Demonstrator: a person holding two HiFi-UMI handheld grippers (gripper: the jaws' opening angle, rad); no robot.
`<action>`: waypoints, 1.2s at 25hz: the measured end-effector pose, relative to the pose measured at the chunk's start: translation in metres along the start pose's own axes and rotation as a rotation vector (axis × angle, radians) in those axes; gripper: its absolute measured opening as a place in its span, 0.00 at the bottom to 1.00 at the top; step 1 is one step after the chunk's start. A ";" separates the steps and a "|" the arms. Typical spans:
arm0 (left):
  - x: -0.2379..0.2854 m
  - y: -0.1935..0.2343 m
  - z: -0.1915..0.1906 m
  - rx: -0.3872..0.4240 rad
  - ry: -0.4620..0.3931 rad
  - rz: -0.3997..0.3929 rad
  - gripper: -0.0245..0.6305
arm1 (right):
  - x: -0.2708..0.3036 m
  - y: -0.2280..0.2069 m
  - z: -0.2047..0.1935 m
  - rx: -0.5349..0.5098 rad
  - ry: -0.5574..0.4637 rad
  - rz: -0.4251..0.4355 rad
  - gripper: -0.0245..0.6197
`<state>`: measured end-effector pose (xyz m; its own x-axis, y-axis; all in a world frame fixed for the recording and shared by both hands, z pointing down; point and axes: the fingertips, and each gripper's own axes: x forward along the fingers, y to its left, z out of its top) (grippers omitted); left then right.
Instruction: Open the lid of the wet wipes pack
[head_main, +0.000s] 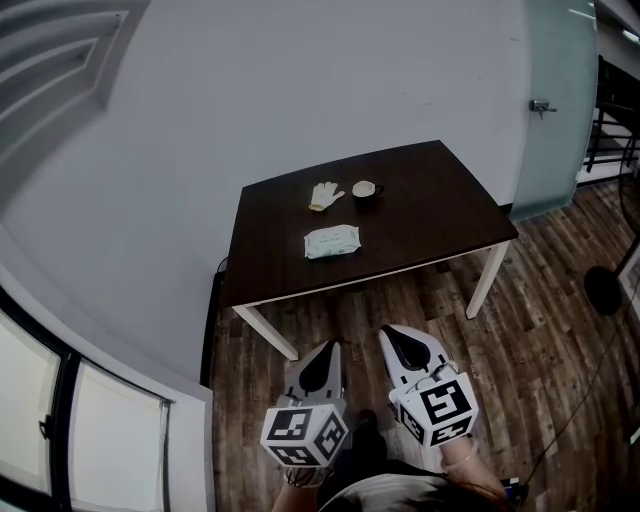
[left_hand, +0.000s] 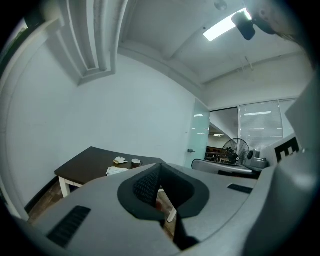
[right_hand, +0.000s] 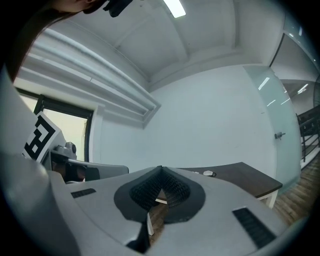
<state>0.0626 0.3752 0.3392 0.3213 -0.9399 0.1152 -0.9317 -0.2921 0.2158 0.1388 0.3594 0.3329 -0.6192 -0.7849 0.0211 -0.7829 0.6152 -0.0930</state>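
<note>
**Nearest, at 6 o'clock in the head view.** Left gripper (head_main: 331, 350) and right gripper (head_main: 391, 334), side by side over the wooden floor (head_main: 540, 330), both aimed toward 12 o'clock at the table. Left gripper view: tongs closed tip to tip (left_hand: 159, 165), nothing between the ribbed pads. Right gripper view: same finding, tongs closed (right_hand: 160, 169) and empty. No contact with any object on either side.

**Middle distance.** Dark brown table (head_main: 430, 200) on white legs, well apart from both grippers, with a strip of floor between.

**On the table.** Wet wipes pack (head_main: 332, 241), pale and lying flat near the centre of the top, toward the near edge, at roughly 12 o'clock from the grippers. Also seen small in the left gripper view (left_hand: 116, 171). No raised flap apparent; lid detail too small to confirm. Behind the pack, at its 11 o'clock, a light work glove (head_main: 324, 195). At its 1 o'clock, a small round item (head_main: 365, 189), type not identifiable.

**Far.** Plain pale wall behind the table; frosted glass door (head_main: 560, 100) at 2 o'clock.

**Progress, as judged.** Nothing done: pack untouched, lid taken as closed. Outstanding: approach to the table, opening of at least one pair of tongs, steadying of the pack, catching of the lid edge, lifting of the flap. Entire task remaining.
</note>
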 end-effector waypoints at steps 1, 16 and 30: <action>0.005 0.004 0.001 0.001 0.000 -0.003 0.06 | 0.007 0.000 -0.002 -0.004 0.003 0.007 0.05; 0.103 0.092 0.022 -0.012 0.017 -0.042 0.06 | 0.131 -0.040 -0.007 -0.002 0.007 -0.083 0.05; 0.182 0.165 0.037 -0.031 0.050 -0.108 0.06 | 0.238 -0.049 -0.009 0.013 0.018 -0.078 0.05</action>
<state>-0.0391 0.1494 0.3597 0.4282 -0.8932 0.1372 -0.8857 -0.3848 0.2596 0.0289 0.1432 0.3514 -0.5574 -0.8289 0.0470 -0.8281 0.5510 -0.1029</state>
